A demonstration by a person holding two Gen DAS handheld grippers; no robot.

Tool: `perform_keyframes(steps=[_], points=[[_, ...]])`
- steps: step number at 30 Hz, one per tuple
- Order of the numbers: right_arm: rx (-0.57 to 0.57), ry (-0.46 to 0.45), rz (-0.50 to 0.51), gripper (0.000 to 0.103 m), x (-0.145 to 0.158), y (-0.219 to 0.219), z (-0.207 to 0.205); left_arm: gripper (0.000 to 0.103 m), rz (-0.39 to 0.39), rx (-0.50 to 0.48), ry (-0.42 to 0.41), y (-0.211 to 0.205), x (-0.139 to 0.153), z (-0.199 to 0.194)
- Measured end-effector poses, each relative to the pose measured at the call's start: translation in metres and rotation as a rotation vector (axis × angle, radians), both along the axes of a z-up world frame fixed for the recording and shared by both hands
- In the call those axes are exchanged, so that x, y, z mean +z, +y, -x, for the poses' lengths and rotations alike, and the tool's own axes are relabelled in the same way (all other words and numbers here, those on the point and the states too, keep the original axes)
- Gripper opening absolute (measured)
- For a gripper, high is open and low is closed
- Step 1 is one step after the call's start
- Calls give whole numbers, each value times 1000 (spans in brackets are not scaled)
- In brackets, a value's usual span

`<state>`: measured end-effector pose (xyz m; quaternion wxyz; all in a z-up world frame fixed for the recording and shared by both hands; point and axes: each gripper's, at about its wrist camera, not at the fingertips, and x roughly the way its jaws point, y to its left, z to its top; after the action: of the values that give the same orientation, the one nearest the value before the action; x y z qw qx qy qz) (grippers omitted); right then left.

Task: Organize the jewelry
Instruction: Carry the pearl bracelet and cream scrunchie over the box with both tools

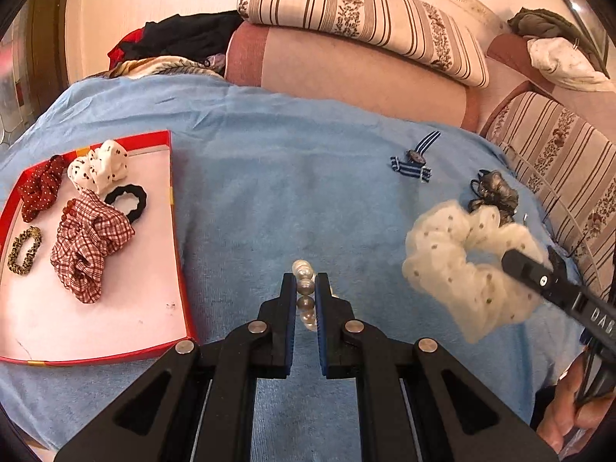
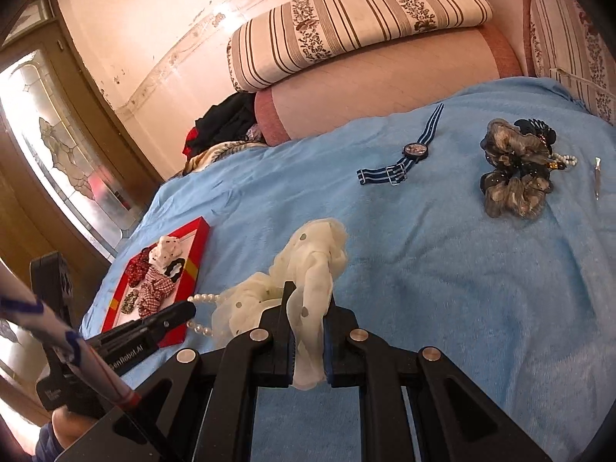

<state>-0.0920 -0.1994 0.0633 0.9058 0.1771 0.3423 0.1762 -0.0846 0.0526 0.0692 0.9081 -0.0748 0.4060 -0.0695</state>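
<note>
My left gripper (image 1: 306,288) is shut on a pearl bracelet (image 1: 305,287), held just above the blue blanket (image 1: 269,177); the bracelet also shows in the right wrist view (image 2: 202,310). My right gripper (image 2: 310,304) is shut on a cream dotted scrunchie (image 2: 308,269), seen lifted in the left wrist view (image 1: 454,261). A red tray (image 1: 169,177) at the left holds several scrunchies, among them a red checked one (image 1: 90,246). A striped-band watch (image 2: 414,152) and a grey scrunchie (image 2: 514,171) lie on the blanket farther off.
Striped cushions (image 1: 365,11) and a pink bolster (image 1: 358,73) line the far edge. A pile of dark clothes (image 1: 181,38) sits at the back left. A hair clip (image 2: 596,177) and pearls (image 2: 566,159) lie near the grey scrunchie. A door with patterned glass (image 2: 50,134) stands left.
</note>
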Motion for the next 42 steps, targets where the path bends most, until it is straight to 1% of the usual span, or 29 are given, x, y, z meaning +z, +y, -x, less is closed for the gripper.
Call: perform_keyframes(steps=[7,16,21,26,33,42], points=[[16,-29,-9,12,4,0,11,9,6,5,-17,0,12,5],[21,-50,-12,12,8,1,20,9,-5,6,-34,-8,19,16],[10,-44,-9,12,9,0,29,9,-17,4,-61,-11,26,24],[-7,-39,-1,12,11,0,38,9,-47,1,-100,-13,36,35],[-10,-37,18,12,16,7,46,9,-60,9,-144,-7,50,46],[21,-57,48,12,27,26,52,9,-53,44,-170,12,61,57]])
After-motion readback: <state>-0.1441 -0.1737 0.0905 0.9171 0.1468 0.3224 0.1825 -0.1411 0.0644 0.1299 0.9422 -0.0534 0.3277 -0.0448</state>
